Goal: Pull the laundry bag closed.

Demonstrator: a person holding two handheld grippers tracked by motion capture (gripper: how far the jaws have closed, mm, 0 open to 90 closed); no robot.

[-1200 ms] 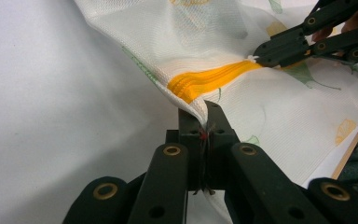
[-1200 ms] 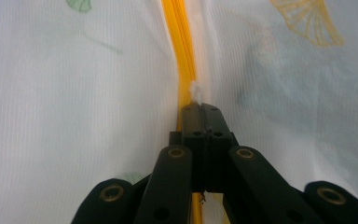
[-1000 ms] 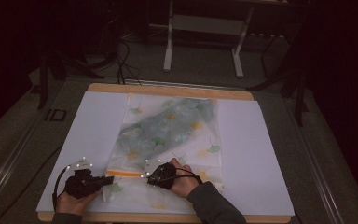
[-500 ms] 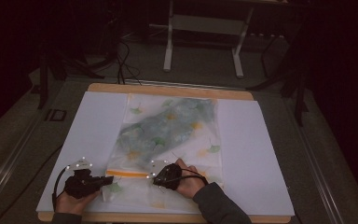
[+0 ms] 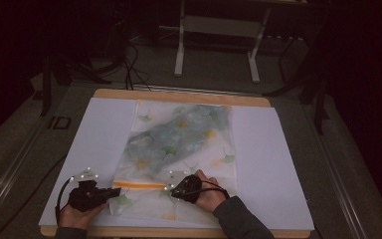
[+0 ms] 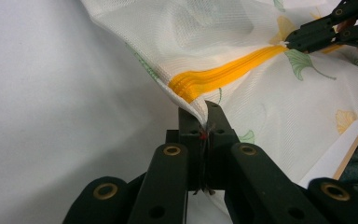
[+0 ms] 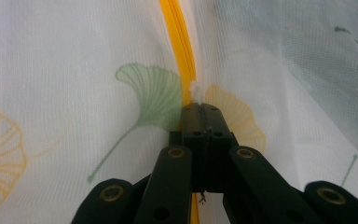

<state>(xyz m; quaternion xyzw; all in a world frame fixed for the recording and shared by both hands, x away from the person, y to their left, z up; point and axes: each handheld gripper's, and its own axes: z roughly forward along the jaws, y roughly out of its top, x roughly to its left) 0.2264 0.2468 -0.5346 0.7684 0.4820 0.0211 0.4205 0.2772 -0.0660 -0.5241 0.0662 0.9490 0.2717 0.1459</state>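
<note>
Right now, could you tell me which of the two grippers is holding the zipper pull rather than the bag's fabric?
The right gripper: its fingers pinch the small white pull on the yellow zipper, while the left gripper clamps the mesh bag's corner.

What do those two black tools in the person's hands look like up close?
Both the left gripper and the right gripper are matte black, built from jointed bars pinned with brass-coloured rivets. Their fingers are narrow, flat black blocks. White dots mark each top, a black cable loops off, and a dark grey sleeve covers the right forearm.

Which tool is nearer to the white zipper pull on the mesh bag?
Right. The right tool is shut on the white zipper pull; the left tool clamps the leaf-printed white mesh bag at its corner, at the zipper's far end.
</note>
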